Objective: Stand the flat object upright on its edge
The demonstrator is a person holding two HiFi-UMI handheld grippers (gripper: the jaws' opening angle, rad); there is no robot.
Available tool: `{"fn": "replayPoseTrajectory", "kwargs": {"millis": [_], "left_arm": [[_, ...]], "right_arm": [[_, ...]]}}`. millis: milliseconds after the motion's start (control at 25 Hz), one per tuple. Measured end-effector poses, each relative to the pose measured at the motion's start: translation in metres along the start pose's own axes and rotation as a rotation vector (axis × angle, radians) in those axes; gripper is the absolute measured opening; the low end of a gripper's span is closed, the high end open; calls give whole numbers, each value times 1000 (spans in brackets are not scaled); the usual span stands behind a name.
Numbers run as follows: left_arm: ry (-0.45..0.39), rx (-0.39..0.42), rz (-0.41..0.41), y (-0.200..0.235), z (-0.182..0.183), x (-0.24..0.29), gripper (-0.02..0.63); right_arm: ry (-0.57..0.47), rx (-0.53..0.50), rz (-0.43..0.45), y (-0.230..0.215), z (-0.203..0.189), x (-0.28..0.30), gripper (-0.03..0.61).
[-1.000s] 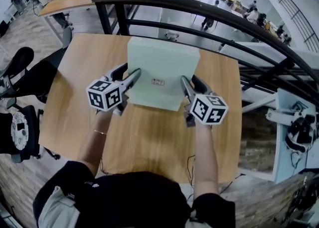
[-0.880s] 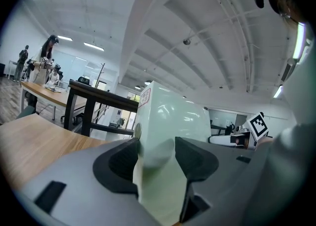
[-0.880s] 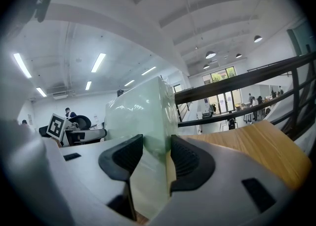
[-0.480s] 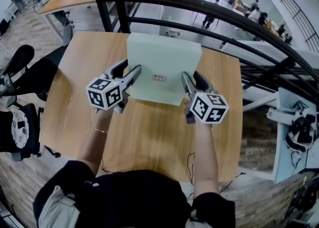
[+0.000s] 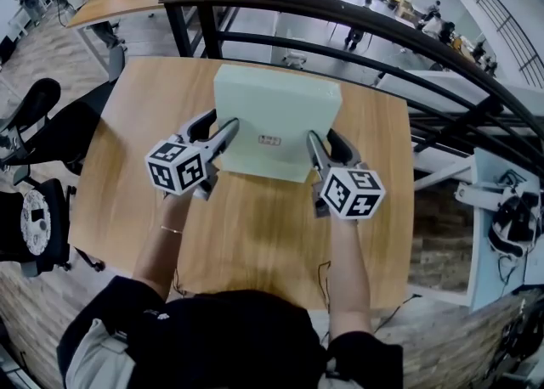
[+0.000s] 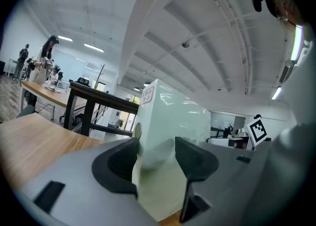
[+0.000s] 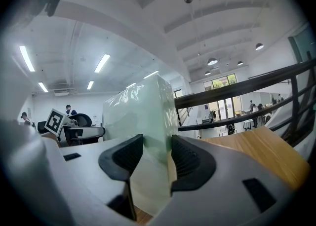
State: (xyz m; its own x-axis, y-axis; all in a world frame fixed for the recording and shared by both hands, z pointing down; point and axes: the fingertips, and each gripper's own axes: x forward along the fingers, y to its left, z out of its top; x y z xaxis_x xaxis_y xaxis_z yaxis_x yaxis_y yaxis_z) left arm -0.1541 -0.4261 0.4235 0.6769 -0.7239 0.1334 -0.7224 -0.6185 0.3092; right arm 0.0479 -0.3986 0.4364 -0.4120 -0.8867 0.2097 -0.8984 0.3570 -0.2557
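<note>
A flat pale-green box [image 5: 276, 107] with a small red-printed label stands steeply reared on the wooden table [image 5: 255, 234], broad face toward me. My left gripper [image 5: 223, 137] is shut on its left edge and my right gripper [image 5: 319, 145] on its right edge. In the left gripper view the box [image 6: 168, 116] rises tall between the dark pads [image 6: 118, 163] of that gripper [image 6: 155, 151], which press on its lower corner just above the wood. In the right gripper view the box [image 7: 136, 109] fills the gap of the gripper [image 7: 157, 153] the same way.
A black metal railing [image 5: 340, 14] curves right behind the table's far edge, with a drop to a lower floor beyond. A black office chair [image 5: 34, 107] stands to the left. Bare wood lies on both sides of the box and in front of it.
Almost nothing differs. Both grippers keep their hold, and the box's near edge has crept slightly away from me.
</note>
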Motion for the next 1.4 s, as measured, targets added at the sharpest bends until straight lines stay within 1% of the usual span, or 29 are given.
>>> {"fn": "replayPoseTrajectory", "kwargs": {"millis": [120,760,1400], "left_arm": [[2,9,-2,-4,-2,-4,236],[8,56,7,-15,-9,-19,236],[2,77,8,-24,-16,-33,236]], "right_arm": [[-16,-3,-3,2,-2,-5,181],[-26,-8,-3,11,-8,-21,181],[-36,-30,-10,19,-16,-34,181]]}}
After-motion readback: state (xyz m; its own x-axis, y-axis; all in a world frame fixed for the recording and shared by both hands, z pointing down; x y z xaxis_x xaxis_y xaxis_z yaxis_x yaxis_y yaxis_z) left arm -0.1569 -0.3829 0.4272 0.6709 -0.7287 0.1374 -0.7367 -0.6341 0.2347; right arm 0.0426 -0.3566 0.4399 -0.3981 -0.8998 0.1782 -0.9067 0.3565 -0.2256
